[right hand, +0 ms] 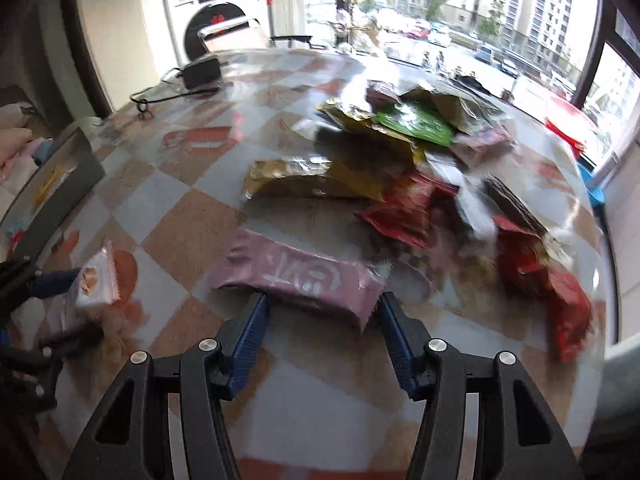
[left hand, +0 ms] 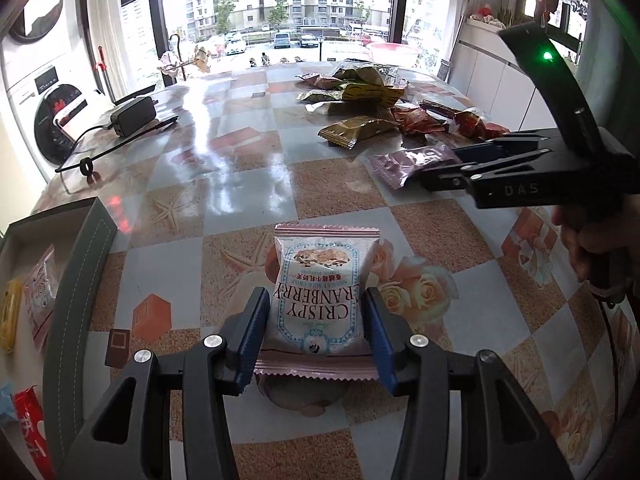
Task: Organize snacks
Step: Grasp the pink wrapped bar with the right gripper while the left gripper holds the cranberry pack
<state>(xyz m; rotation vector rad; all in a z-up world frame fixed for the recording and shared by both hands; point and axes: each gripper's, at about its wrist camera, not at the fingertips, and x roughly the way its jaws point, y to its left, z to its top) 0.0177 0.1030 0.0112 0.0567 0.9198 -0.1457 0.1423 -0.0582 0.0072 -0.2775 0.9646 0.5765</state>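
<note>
black power adapter (left hand: 132, 115), washing machine (left hand: 48, 120)

My left gripper (left hand: 316, 322) grips a white and pink cranberry crisp packet (left hand: 320, 292), blue pads pressed on its two sides, above the checked tablecloth (left hand: 224, 208). To the right, my right gripper (left hand: 434, 168) reaches in with its tips at a mauve packet (left hand: 404, 162). Behind lies a pile of snacks (left hand: 368, 96). At the left edge a grey box (left hand: 80, 264) holds packets. A black adapter (left hand: 132, 116) sits further back.
</note>
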